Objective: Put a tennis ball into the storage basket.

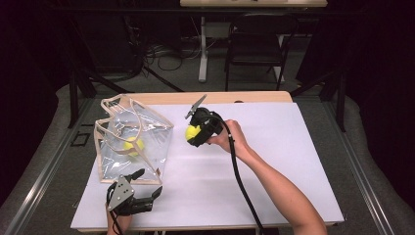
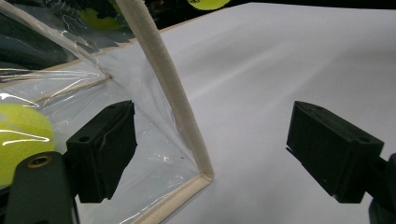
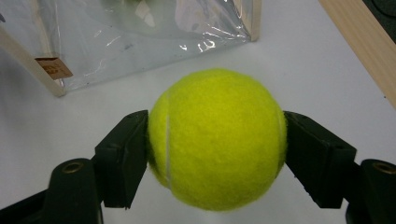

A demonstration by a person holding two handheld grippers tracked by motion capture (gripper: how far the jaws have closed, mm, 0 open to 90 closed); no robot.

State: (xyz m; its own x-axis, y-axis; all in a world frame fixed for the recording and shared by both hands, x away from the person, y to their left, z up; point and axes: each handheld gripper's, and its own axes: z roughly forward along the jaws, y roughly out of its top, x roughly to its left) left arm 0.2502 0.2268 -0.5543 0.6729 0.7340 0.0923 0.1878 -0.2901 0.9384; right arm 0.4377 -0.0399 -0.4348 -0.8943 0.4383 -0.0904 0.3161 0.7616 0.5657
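A clear plastic bag point(image 1: 131, 139) with beige trim stands on the left of the white table point(image 1: 274, 161), with one yellow tennis ball point(image 1: 133, 145) inside it. My right gripper point(image 1: 195, 131) hovers just right of the bag, shut on a second tennis ball point(image 1: 191, 132). In the right gripper view that ball point(image 3: 217, 137) sits squeezed between both jaws, with the bag point(image 3: 140, 37) ahead. My left gripper point(image 1: 149, 182) is open at the bag's near corner. In the left gripper view the bag's trim corner point(image 2: 189, 135) stands between the wide jaws, and the ball inside the bag point(image 2: 21, 135) shows at left.
A wooden strip point(image 1: 220, 97) edges the table's far side. Beyond it are a dark folding chair point(image 1: 257, 44), a white table leg point(image 1: 202, 49) and cables on the floor. The table's right half is bare white surface.
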